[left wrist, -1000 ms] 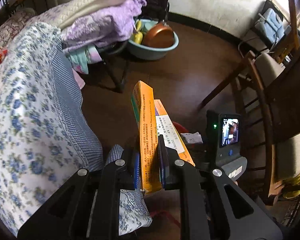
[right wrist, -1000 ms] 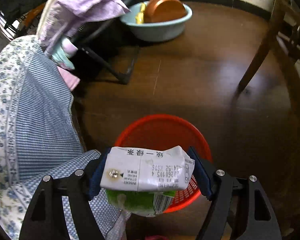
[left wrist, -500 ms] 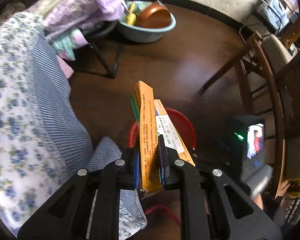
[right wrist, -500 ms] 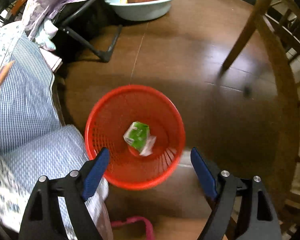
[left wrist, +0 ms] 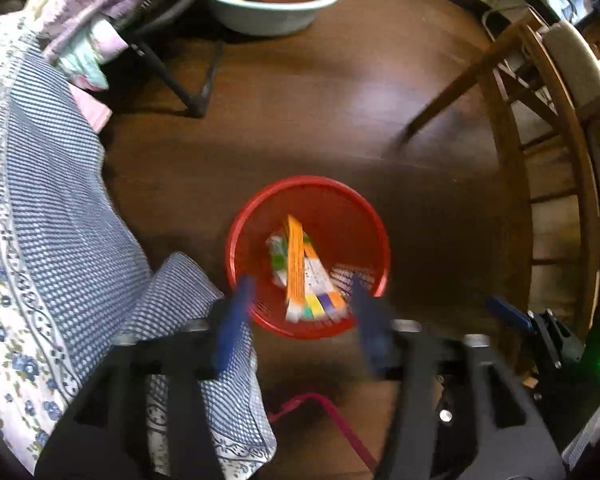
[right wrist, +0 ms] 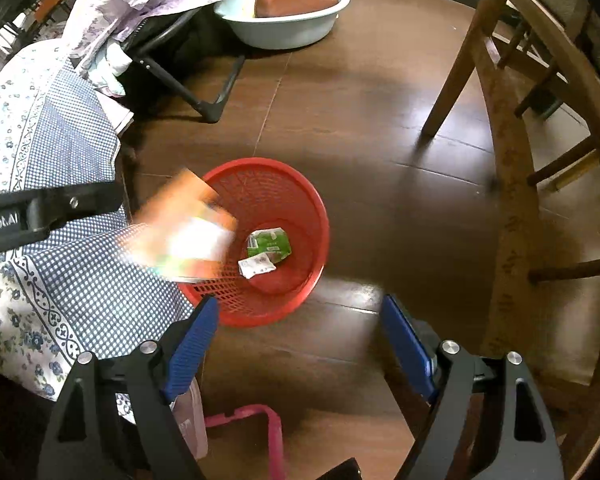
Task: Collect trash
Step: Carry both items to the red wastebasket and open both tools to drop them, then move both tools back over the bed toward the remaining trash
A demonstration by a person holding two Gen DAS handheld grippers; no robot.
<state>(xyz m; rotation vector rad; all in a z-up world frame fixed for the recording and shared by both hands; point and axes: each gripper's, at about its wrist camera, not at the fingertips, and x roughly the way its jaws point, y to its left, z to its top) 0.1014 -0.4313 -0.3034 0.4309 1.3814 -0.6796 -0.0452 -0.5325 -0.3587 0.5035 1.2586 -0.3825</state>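
Below the left gripper, whose jaws are opening with nothing pressed between them, a red basket stands on the dark wooden floor beside a blue checked bedcover. An orange carton, blurred, is over the basket's inside, beside a crumpled green wrapper.

Over the floor, the right gripper is spread wide and empty. The basket holds the green wrapper; the blurred orange carton is at its left rim. A pale basin sits farther off.
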